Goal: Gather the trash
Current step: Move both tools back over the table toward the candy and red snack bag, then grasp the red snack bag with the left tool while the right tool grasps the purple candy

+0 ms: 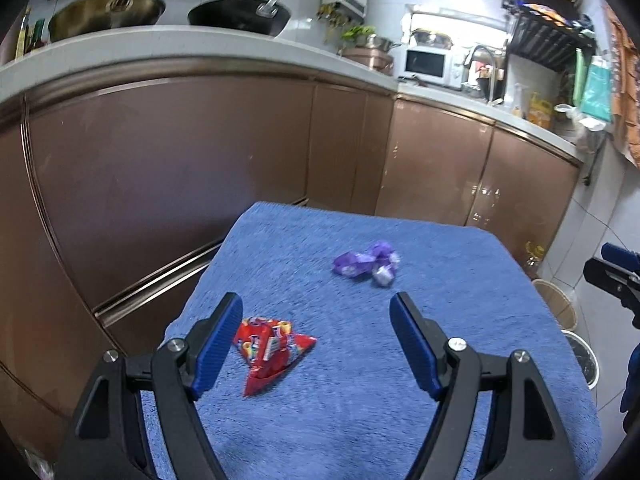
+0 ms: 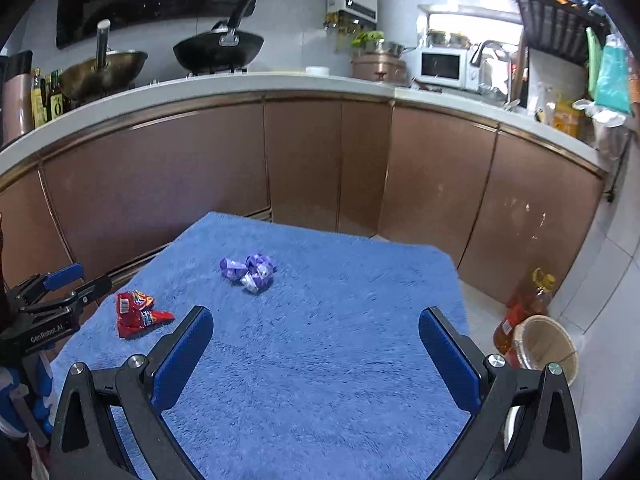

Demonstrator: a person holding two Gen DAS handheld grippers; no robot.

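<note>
The kitchen is bright. White light glares from the window (image 2: pixel 468 24) behind the microwave (image 2: pixel 440 66). Everything looks a little blurry. Straight lines bend near the edges, and the corners are black.

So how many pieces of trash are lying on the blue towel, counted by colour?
Red wrapper: 1
Purple wrapper: 1
Total: 2, both on the blue towel

Blue towel (image 2: pixel 320 360) spread flat over a raised surface; fuzzy pile. Red wrapper (image 2: pixel 138 314) near left edge; purple wrapper (image 2: pixel 250 268) apart, farther back.
</note>
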